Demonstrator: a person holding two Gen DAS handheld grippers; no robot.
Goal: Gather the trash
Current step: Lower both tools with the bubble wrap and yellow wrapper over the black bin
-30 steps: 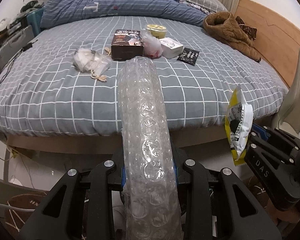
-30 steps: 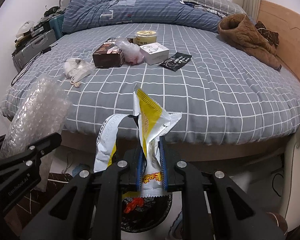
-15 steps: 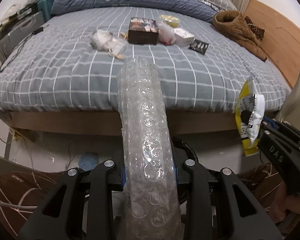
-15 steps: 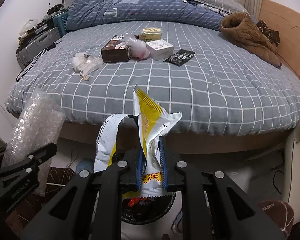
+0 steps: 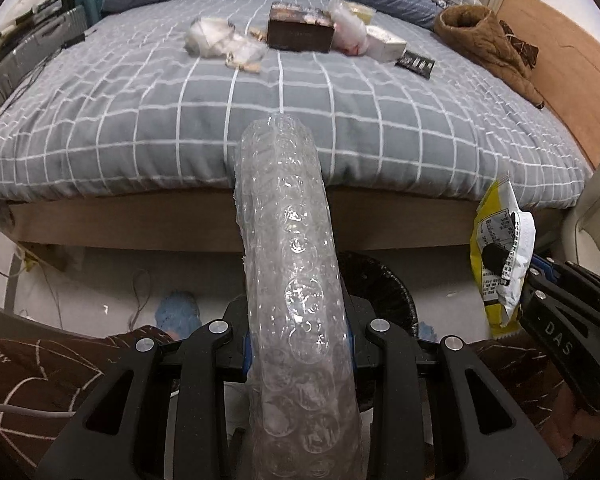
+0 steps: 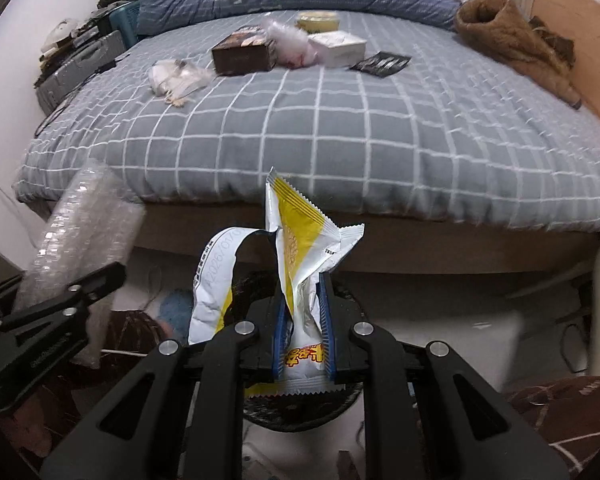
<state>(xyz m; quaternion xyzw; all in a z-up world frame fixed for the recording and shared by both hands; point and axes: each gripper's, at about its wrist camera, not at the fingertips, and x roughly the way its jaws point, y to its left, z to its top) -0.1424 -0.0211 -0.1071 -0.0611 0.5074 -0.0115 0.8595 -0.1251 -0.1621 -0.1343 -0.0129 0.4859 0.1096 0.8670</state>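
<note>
My left gripper point(image 5: 296, 350) is shut on a long roll of clear bubble wrap point(image 5: 288, 248) that sticks up and forward, over a black-lined trash bin point(image 5: 384, 292) on the floor by the bed. My right gripper point(image 6: 303, 334) is shut on a torn yellow-and-white snack wrapper point(image 6: 300, 240), with the bin's black liner point(image 6: 300, 412) just beneath it. In the left wrist view the wrapper point(image 5: 500, 256) and right gripper point(image 5: 540, 300) show at the right. In the right wrist view the bubble wrap point(image 6: 80, 232) shows at the left.
On the grey checked bed point(image 5: 180, 100) lie a brown box point(image 5: 300, 32), a crumpled white bag point(image 5: 220, 40), a pinkish plastic bag point(image 5: 350, 28), a white box point(image 5: 386, 42), a black sachet point(image 5: 416, 64) and a round tub point(image 6: 318, 20). A brown coat point(image 5: 484, 40) lies at the right.
Both grippers have sunk toward the floor with their loads, tilting further down. The bed has slid up in both views and the bin has come into sight under them.
</note>
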